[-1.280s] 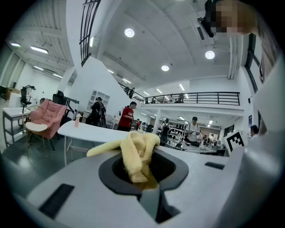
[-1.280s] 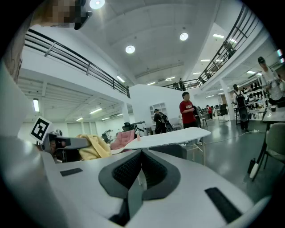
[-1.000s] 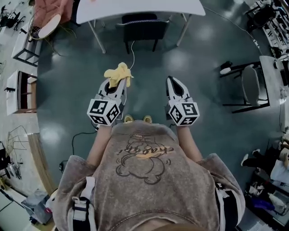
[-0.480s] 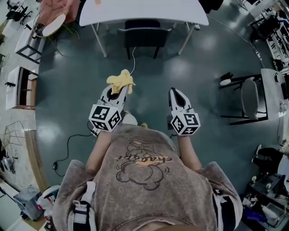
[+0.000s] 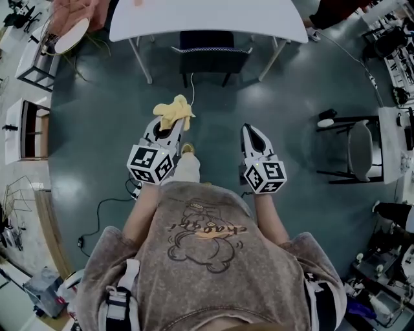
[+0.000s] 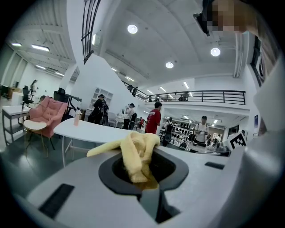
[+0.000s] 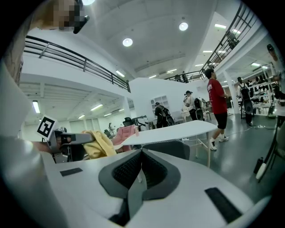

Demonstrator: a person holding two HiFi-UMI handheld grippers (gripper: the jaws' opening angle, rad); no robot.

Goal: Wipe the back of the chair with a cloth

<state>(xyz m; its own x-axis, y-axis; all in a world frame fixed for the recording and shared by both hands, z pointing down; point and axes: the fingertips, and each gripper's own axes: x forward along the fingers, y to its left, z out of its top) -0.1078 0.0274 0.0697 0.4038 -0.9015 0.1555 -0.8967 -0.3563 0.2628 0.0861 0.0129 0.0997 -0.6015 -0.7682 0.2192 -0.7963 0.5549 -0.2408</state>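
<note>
A yellow cloth [image 5: 173,110] hangs bunched from my left gripper [image 5: 164,128], which is shut on it; in the left gripper view the cloth [image 6: 134,151] fills the jaw gap. My right gripper [image 5: 253,134] is shut with nothing in it, level with the left one. The dark chair [image 5: 213,53] stands ahead of me, tucked under the white table [image 5: 207,16], its back facing me. Both grippers are well short of the chair. In the right gripper view the chair back [image 7: 171,148] shows just beyond the jaws, and the cloth [image 7: 99,144] at left.
A second dark chair [image 5: 352,147] stands at the right. A pink armchair [image 5: 76,13] and a round side table [image 5: 70,37] are at the far left. A white cable [image 5: 191,84] runs over the floor from the chair. Several people stand in the background.
I have walked towards the chair: the table and chair are closer in the head view. Both grippers keep the same pose, the left one still holding the cloth.
</note>
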